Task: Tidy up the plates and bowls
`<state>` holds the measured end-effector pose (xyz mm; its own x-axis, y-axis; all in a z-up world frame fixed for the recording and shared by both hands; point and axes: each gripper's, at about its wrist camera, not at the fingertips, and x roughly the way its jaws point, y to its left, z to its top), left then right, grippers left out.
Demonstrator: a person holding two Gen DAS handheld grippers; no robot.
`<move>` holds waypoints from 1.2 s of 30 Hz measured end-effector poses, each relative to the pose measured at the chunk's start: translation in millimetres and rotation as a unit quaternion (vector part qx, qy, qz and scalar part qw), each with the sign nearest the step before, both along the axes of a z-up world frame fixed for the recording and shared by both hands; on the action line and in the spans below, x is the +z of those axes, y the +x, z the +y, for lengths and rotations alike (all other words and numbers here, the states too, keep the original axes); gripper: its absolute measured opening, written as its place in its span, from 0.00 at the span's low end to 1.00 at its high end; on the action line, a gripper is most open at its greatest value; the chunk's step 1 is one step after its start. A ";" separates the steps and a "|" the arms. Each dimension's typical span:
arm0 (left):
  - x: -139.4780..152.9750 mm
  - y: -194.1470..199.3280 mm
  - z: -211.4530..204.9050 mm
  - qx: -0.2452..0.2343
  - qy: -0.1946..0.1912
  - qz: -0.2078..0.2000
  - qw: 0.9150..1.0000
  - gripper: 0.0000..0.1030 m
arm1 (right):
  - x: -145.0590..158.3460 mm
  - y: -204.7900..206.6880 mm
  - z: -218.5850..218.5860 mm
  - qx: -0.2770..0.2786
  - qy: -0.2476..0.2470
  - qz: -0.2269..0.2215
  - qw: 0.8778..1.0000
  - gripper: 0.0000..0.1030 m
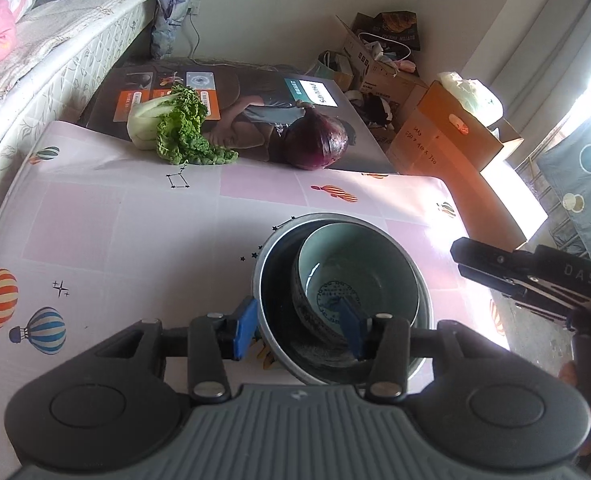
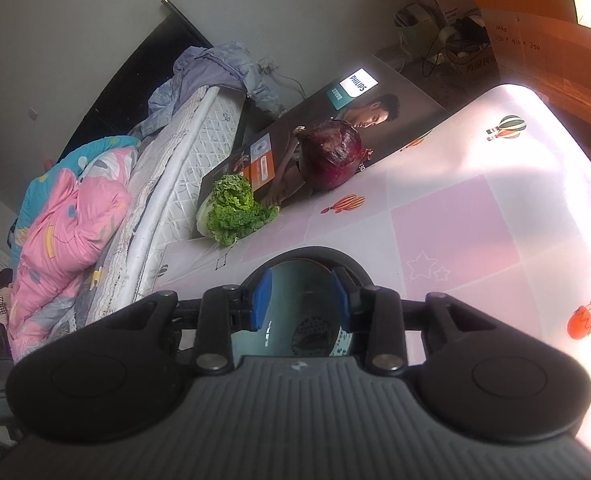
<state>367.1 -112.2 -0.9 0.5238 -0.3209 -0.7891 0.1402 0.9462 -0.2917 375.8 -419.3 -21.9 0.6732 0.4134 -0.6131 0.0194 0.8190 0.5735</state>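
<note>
The pale blue ceramic bowl [image 1: 355, 272] sat nested in the grey metal bowl [image 1: 267, 280] at twelve o'clock of the left hand-held gripper [image 1: 297, 330], whose jaws stood apart astride both near rims; the right hand-held gripper [image 2: 301, 300], jaws apart, hung empty.

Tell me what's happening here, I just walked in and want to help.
A person with a tool in each hand is sorting dishes. A pale ceramic bowl sits nested in a metal bowl on the table. The left tool stands open astride their near rims; the right tool hovers open, holding nothing.
</note>
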 end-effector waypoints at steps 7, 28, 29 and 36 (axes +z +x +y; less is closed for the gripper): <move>52.1 -107.4 43.8 -0.031 -0.006 -0.087 0.996 0.88 | 57.5 -127.1 -0.9 0.013 -0.059 -0.066 0.996 0.63; 0.5 -318.8 177.1 0.010 0.036 -0.117 0.992 1.00 | 62.4 -381.7 174.2 0.078 -0.330 -0.105 0.935 0.99; -1.5 -321.3 184.0 0.020 0.035 -0.121 0.992 1.00 | 62.2 -381.5 179.1 0.073 -0.336 -0.107 0.933 0.99; -11.7 -325.1 223.7 0.035 -0.014 -0.124 0.992 1.00 | 75.3 -370.3 189.2 0.074 -0.295 -0.138 0.943 0.99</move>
